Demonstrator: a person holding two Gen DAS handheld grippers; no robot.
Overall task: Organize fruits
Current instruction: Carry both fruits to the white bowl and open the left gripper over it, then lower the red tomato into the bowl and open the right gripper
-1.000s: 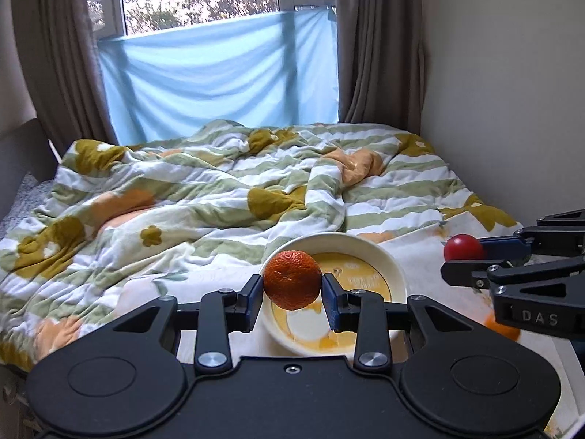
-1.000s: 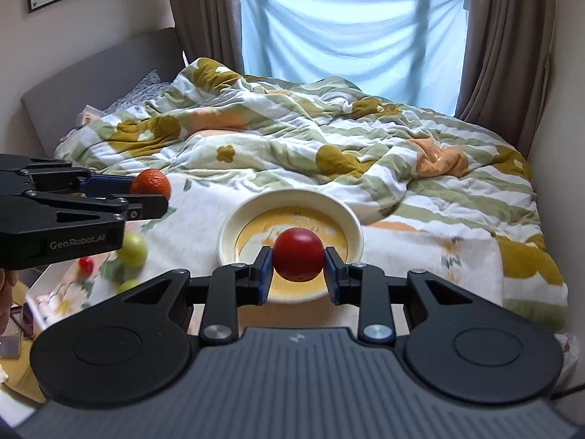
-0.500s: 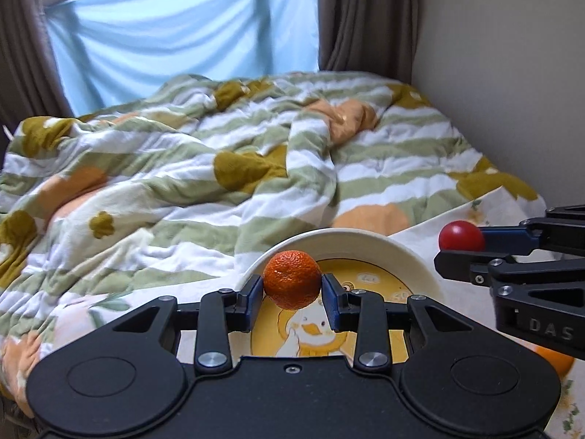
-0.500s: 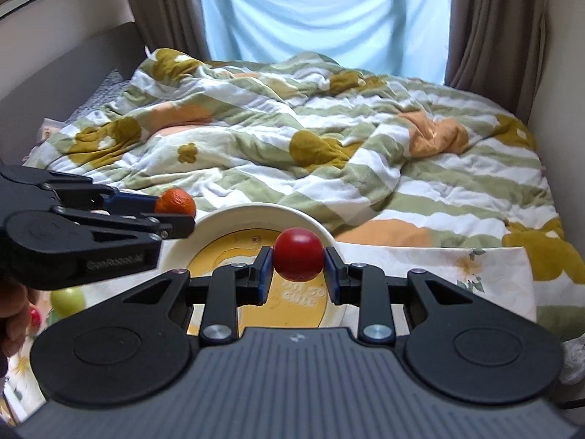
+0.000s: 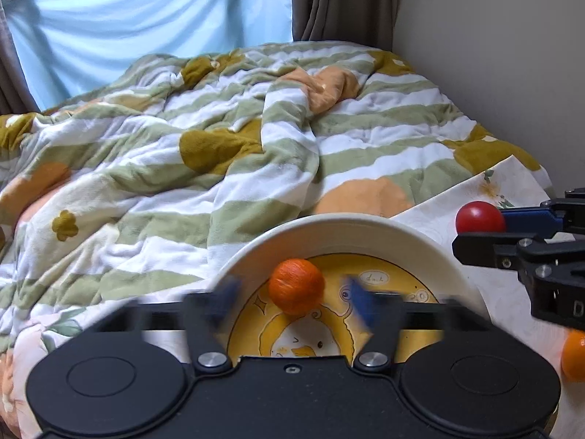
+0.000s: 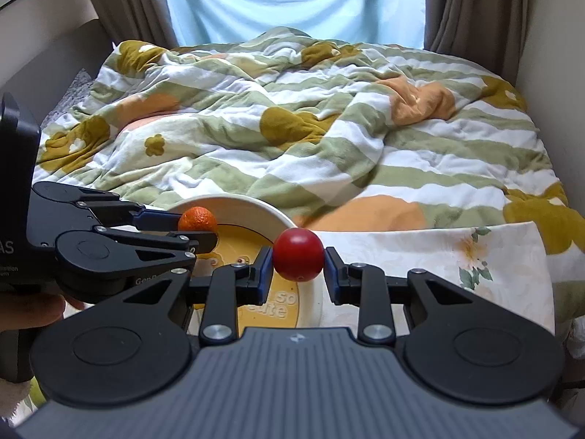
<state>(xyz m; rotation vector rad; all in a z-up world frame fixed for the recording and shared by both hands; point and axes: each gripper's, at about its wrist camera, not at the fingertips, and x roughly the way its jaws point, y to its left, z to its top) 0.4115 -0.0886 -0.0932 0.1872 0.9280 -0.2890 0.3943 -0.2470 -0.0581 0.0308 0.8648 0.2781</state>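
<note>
The orange mandarin (image 5: 297, 286) sits over the yellow centre of the bowl (image 5: 365, 232), between the blue pads of the left tongs (image 5: 292, 301), which are blurred with motion and spreading apart; the pads stand clear of the fruit on both sides, so it is released. Whether the mandarin already rests on the bowl's floor or is still just above it cannot be told. In the right wrist view the same mandarin (image 6: 197, 219) shows at the tip of the left tongs (image 6: 199, 226), at about 10 o'clock from the red fruit.

The red round fruit (image 6: 298, 254) is clenched between the two blue pads of the right tongs (image 6: 298, 269), pressed on both sides, and hangs above the bowl's near rim (image 6: 278, 216) on its right-hand side. From the left wrist view this red fruit (image 5: 479, 216) appears at about 2 o'clock from the mandarin, held out by the right tongs (image 5: 486, 226) beyond the bowl's edge.

The bowl is cream with a yellow cartoon print inside and stands on a floral white cloth (image 6: 420, 256) at the foot of the bed. Another orange fruit (image 5: 574, 355) lies on that cloth at 4 o'clock from the bowl, partly cut off by the frame. Beyond, at 12 o'clock, a rumpled green-and-white striped quilt (image 5: 256, 139) covers the bed, with a pale blue sheet (image 5: 146, 29) hung at the window and brown curtains (image 6: 471, 11) beside it. Part of a person's hand (image 6: 33, 309) grips the left tool.
</note>
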